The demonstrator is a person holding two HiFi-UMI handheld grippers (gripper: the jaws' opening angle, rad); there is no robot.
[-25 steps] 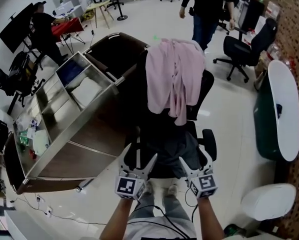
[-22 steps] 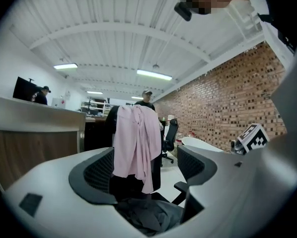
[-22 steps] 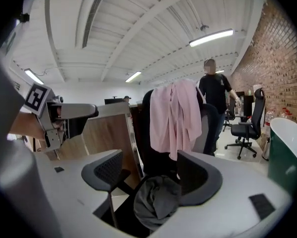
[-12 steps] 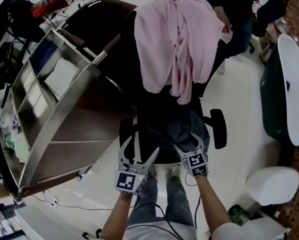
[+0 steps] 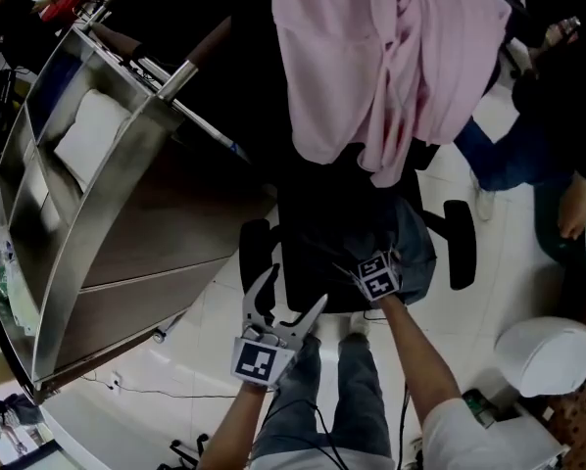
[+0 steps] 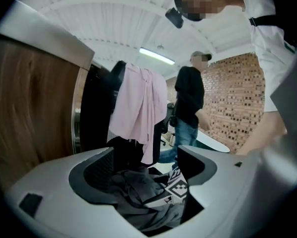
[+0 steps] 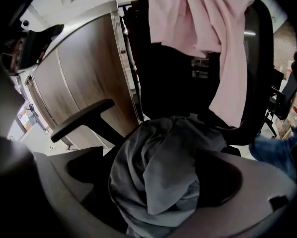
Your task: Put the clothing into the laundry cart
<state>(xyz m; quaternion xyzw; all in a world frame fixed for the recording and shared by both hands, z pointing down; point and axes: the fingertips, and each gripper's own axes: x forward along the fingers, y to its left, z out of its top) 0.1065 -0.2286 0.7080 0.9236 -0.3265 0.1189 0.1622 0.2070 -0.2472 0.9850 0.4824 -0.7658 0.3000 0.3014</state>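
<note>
Neither garment was in the laundry cart [image 5: 126, 233] yet, so the job looked barely begun: on the chair [image 5: 322, 223] the pink garment [image 5: 391, 57] draped the backrest and the grey garment [image 7: 163, 172] lay on the seat, which only the right gripper view showed between the opening jaws of the right gripper [image 7: 156, 182], while the left gripper [image 5: 295, 290] stood spread and empty.

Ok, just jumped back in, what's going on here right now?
A person with a gripper in each hand faces a black office chair. The right gripper is opening its jaws around a grey garment bunched on the seat; the left gripper hangs open and empty alongside. A pink garment drapes the backrest. The laundry cart stands to the left.
</note>
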